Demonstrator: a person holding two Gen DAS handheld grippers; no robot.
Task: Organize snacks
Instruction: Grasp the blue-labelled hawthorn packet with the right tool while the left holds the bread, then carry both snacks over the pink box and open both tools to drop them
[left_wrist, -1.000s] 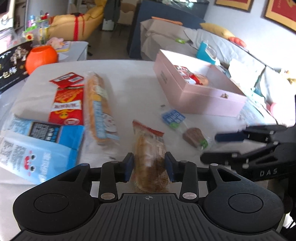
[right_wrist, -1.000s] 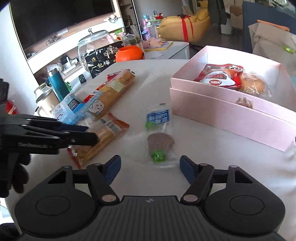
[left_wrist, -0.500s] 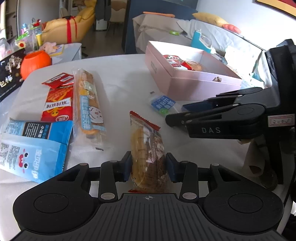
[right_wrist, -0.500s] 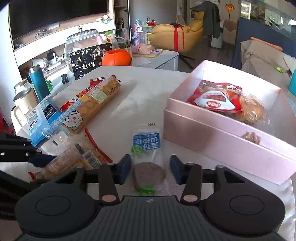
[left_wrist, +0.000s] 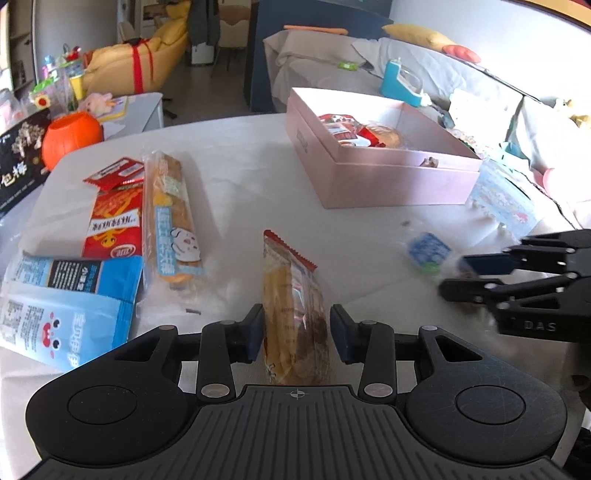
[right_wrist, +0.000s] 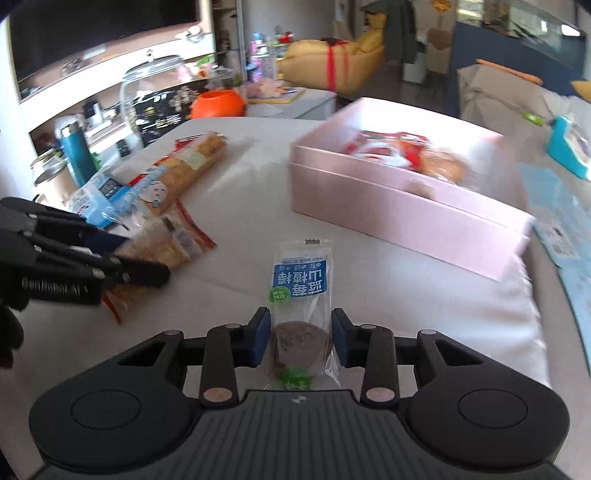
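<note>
The clear-wrapped bread snack with a red serrated end (left_wrist: 293, 306) lay lengthwise between the fingers of the left gripper (left_wrist: 296, 334), its long axis running straight out along the gripper's line; the blue pads pinched it on both flanks. The small clear packet with a blue label and a dark round sweet (right_wrist: 300, 325) sat likewise in the right gripper (right_wrist: 300, 338), long axis forward; those jaws were closing, and the pads stood against the wrapper's sides. Both items appeared at or just above the white tabletop (left_wrist: 251, 166); whether either was lifted clear could not be told. The open pink rectangular cardboard box (right_wrist: 406, 206), already holding a red packet and a bun, lay ahead and to the right of both grippers, the right one the nearer. Judged next: carry forward over the near wall. Remaining snacks lay left, including a long blue-labelled cake bar (left_wrist: 171, 218)
</note>
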